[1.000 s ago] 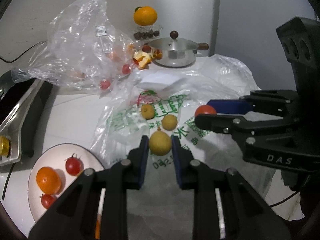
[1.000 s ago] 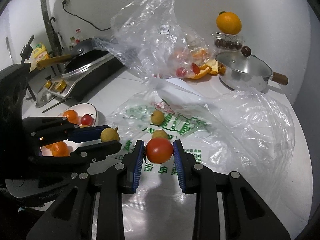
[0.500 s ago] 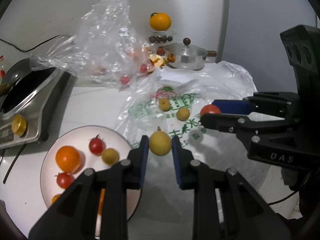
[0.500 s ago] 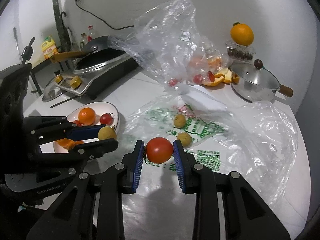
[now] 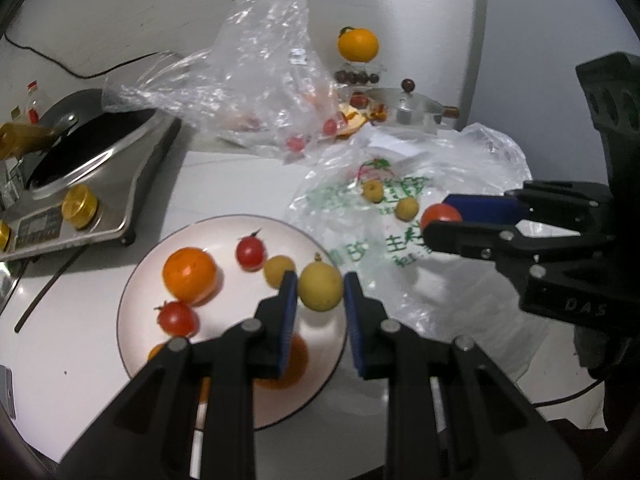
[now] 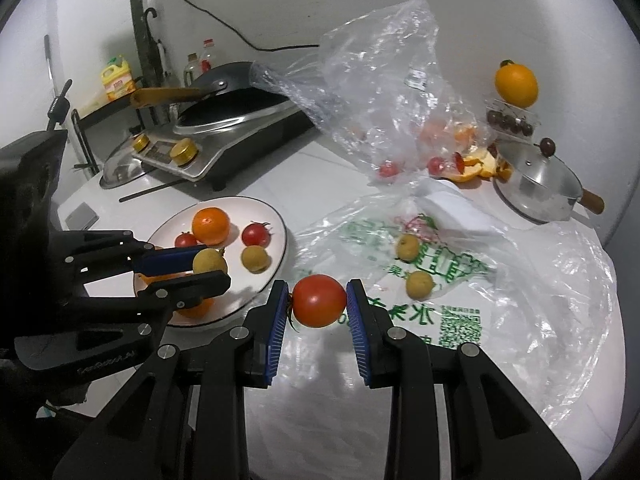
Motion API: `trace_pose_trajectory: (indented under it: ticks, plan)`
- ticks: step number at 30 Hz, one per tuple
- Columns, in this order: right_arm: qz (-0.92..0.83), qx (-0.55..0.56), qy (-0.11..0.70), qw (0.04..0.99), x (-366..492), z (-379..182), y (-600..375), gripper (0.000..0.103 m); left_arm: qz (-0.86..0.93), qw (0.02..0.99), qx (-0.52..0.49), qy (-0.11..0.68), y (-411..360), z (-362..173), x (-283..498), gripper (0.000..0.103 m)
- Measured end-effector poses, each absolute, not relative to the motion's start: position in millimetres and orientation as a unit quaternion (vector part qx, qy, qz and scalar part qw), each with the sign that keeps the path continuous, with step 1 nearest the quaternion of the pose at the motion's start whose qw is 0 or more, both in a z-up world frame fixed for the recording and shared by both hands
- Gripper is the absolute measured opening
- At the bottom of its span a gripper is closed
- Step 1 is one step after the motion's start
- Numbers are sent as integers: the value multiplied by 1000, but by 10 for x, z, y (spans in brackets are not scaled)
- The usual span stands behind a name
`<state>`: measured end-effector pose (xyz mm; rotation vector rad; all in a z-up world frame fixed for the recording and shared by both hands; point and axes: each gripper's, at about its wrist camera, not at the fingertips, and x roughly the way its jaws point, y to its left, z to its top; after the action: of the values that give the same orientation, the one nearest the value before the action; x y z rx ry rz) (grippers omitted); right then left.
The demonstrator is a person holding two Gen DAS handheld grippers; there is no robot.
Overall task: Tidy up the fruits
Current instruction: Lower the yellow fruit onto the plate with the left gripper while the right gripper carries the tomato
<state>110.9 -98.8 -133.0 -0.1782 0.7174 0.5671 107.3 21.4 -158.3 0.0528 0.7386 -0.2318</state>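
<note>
- White counter (image 6: pixel 304 160) holds a stove, a pan and loose plastic bags.
- Since a second ago the left gripper (image 5: pixel 320 298) has travelled from the printed bag (image 5: pixel 384 216) to over the plate (image 5: pixel 132 320), pinching a yellow fruit (image 5: pixel 321 286); release looks near.
- Right gripper (image 6: pixel 319 302) trails just beside the plate's rim, level, clamped on a tomato (image 6: pixel 319 300).
- Two yellow fruits remain on the bag.

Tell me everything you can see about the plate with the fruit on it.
The plate is round, pale and shallow with a thin dark rim, likely ceramic. It lies flat on the white counter between the cooker and the printed plastic bag. On it lie an orange, cherry tomatoes and a small yellow-brown fruit. The left hand-held gripper holds another yellow-brown fruit above its right edge.
</note>
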Motion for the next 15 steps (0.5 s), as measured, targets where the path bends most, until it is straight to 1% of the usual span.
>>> trace_pose_trajectory:
  ticks: [15]
  plan:
    - [276,-94,355,888,1113,-1373,-840,32,-113,915,8,387,324,-1761,1174,24]
